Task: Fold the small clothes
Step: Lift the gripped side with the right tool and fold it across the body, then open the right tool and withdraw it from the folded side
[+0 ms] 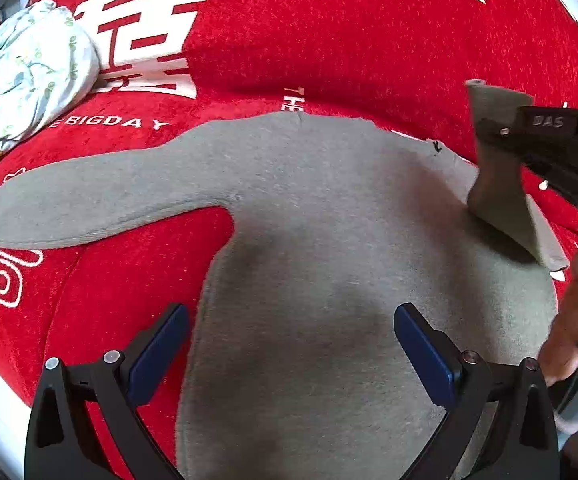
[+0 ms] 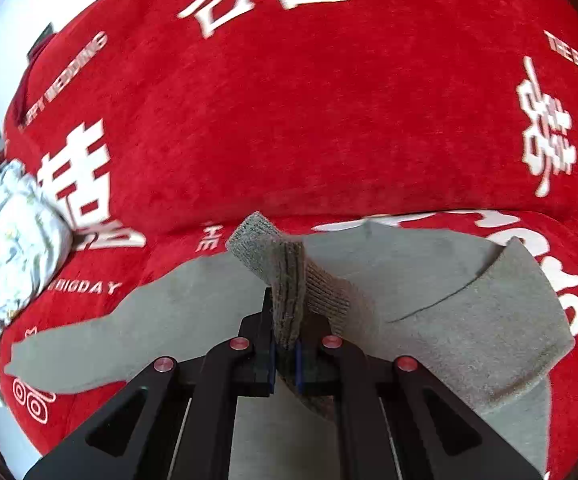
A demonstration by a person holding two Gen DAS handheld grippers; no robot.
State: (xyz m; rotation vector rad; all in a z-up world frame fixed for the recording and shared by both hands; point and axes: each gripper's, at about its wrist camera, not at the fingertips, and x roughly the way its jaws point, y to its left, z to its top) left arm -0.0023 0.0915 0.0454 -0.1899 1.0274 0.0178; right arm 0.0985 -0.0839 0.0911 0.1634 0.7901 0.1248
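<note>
A small grey sweater [image 1: 321,248] lies flat on the red cloth, its left sleeve [image 1: 89,204] stretched out to the left. My left gripper [image 1: 291,344] hovers open above the sweater's body, nothing between its blue pads. My right gripper [image 2: 285,356] is shut on the ribbed cuff of the other sleeve [image 2: 285,280], lifted and drawn over the sweater's body. In the left wrist view that sleeve [image 1: 501,184] hangs from the right gripper [image 1: 505,132] at the right edge.
A red cloth [image 2: 309,120] with white lettering covers the surface and rises behind. A crumpled pale floral garment [image 1: 29,80] lies at the far left, also seen as a floral bundle [image 2: 13,248]. A person's hand [image 1: 569,328] shows at the right edge.
</note>
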